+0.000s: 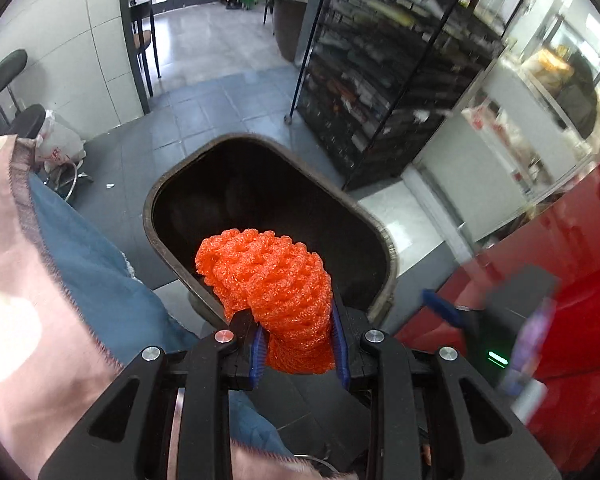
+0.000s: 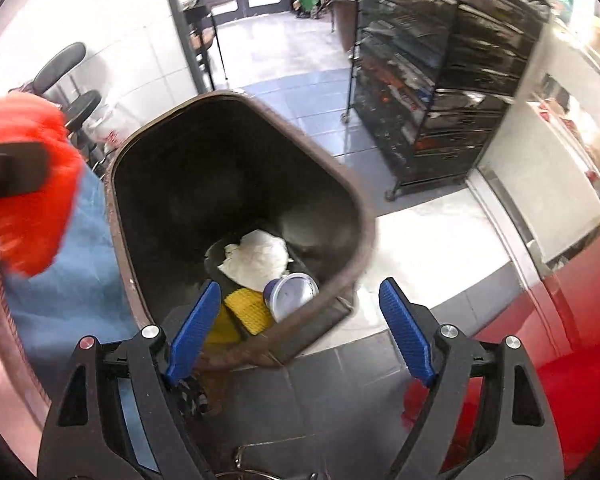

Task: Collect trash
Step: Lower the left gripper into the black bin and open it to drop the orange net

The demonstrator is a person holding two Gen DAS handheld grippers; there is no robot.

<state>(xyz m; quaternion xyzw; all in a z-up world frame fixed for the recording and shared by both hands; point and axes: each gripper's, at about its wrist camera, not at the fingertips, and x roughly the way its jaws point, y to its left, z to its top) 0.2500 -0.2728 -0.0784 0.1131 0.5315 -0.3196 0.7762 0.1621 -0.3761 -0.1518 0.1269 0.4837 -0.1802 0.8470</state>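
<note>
My left gripper (image 1: 298,342) is shut on an orange foam net (image 1: 272,280) and holds it over the near rim of a dark brown trash bin (image 1: 168,184). The net also shows blurred at the left edge of the right wrist view (image 2: 28,208). My right gripper (image 2: 296,320) is open and empty, above the near edge of the bin (image 2: 364,216). Inside the bin lie a crumpled white paper (image 2: 256,258), a yellow foam net (image 2: 248,310) and a white round cup (image 2: 290,294).
A black wire shelf rack (image 1: 384,80) full of goods stands to the right on the tiled floor. A red surface (image 2: 540,340) lies at the right. Black stools (image 1: 4,76) and a white plastic bag (image 1: 58,142) are at the left. The person's pink and blue clothing (image 1: 40,280) fills the left.
</note>
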